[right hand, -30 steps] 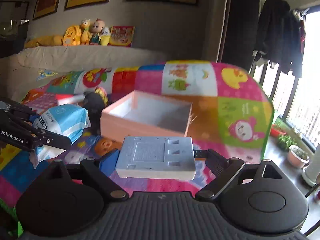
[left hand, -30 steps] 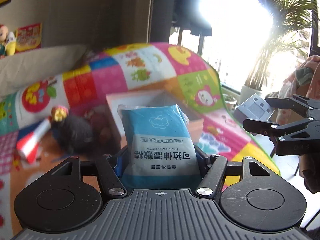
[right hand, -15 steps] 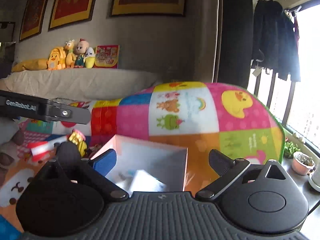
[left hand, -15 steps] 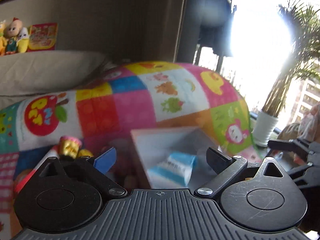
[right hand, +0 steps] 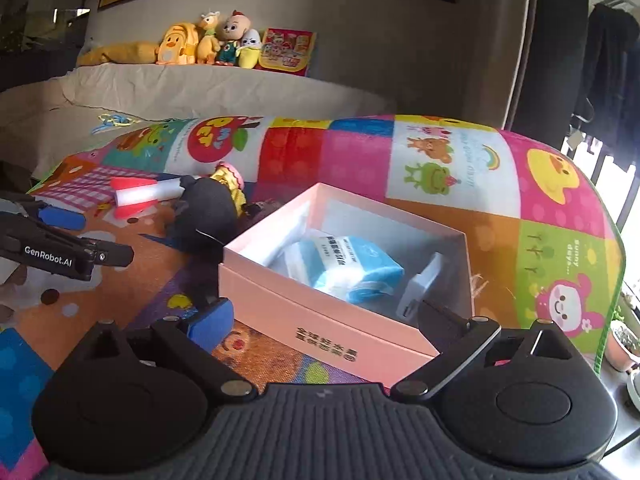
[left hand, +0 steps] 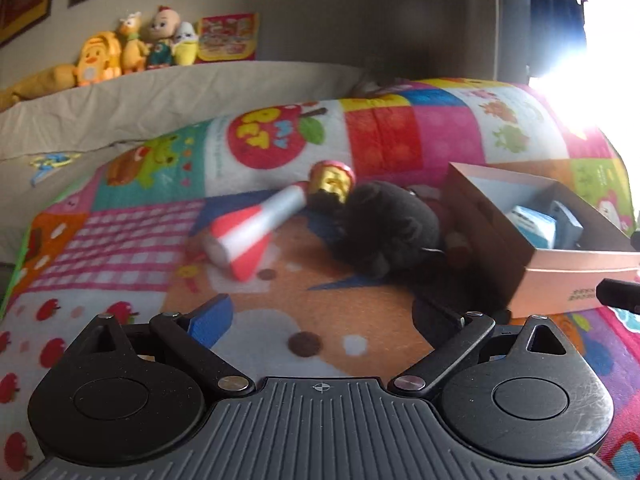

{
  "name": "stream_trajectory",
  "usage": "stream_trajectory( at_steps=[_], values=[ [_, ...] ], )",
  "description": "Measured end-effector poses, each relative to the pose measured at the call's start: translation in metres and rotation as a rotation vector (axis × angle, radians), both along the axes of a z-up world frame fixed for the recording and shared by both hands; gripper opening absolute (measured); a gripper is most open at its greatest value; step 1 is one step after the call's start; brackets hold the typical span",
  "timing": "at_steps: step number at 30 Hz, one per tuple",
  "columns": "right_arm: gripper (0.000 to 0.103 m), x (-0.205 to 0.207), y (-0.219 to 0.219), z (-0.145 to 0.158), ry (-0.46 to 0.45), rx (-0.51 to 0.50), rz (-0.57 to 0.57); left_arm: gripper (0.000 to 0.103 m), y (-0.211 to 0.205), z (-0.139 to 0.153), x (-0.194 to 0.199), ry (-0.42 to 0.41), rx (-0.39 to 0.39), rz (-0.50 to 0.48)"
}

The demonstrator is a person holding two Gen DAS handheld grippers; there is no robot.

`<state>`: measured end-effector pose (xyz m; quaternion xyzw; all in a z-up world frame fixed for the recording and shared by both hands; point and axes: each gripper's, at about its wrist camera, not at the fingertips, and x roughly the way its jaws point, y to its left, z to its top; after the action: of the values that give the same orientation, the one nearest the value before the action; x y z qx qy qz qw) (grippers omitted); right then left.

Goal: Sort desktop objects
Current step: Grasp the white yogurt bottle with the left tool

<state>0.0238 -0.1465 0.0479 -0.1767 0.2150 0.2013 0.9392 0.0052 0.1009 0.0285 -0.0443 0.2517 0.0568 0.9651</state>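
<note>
Both tongs stood spread and empty: the left tongs [left hand: 320, 320], low in the left wrist view, had just swung wide with only the quilt between their fingers, and the right tongs [right hand: 324, 316], low in the right wrist view, had just narrowed a little with nothing pinched. The blue wet-wipe pack [right hand: 344, 268] and the white flat block [right hand: 420, 292] lay inside the pink box [right hand: 320, 320] at centre frame, on the patchwork quilt [right hand: 560, 208]. That drop looked finished, so the step in hand seemed to be turning to what was left outside. The red-and-white rocket toy [left hand: 252, 232], the gold-and-red figure [left hand: 332, 182] and the black plush [left hand: 384, 232] lay mid-frame in the left view, crowded together, the plush right beside the box wall. Next, the left tongs would likely need to straddle one of them cleanly without dragging its neighbours
</note>
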Motion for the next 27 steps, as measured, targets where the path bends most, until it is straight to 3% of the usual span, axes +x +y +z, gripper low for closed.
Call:
stream_trajectory(
  at_steps=[2,5,10,15,18,20,27],
  values=[
    [0.058,0.001,0.024,-0.007,0.003,-0.058,0.036,0.097,0.012,-0.003,0.000,0.005,-0.045,0.029],
    [0.047,0.003,0.057,-0.019,0.001,-0.115,0.084,0.088,0.022,-0.007,-0.001,0.019,-0.106,0.041],
    [0.040,0.010,0.098,-0.042,0.051,-0.199,0.091,0.095,0.025,-0.008,-0.005,-0.008,-0.135,0.040],
    [0.040,0.032,0.107,-0.045,0.206,-0.041,-0.035,0.095,0.031,-0.011,-0.003,0.003,-0.184,0.049],
    [0.038,0.038,0.110,-0.046,0.241,0.015,-0.092,0.095,0.035,-0.012,-0.004,0.006,-0.208,0.062],
    [0.023,0.038,0.108,-0.046,0.234,0.025,-0.122,0.096,0.035,-0.012,-0.004,0.008,-0.210,0.064],
    [0.021,0.006,0.055,-0.035,0.287,0.063,-0.051,0.096,0.034,-0.012,-0.004,0.011,-0.196,0.065]
  ],
)
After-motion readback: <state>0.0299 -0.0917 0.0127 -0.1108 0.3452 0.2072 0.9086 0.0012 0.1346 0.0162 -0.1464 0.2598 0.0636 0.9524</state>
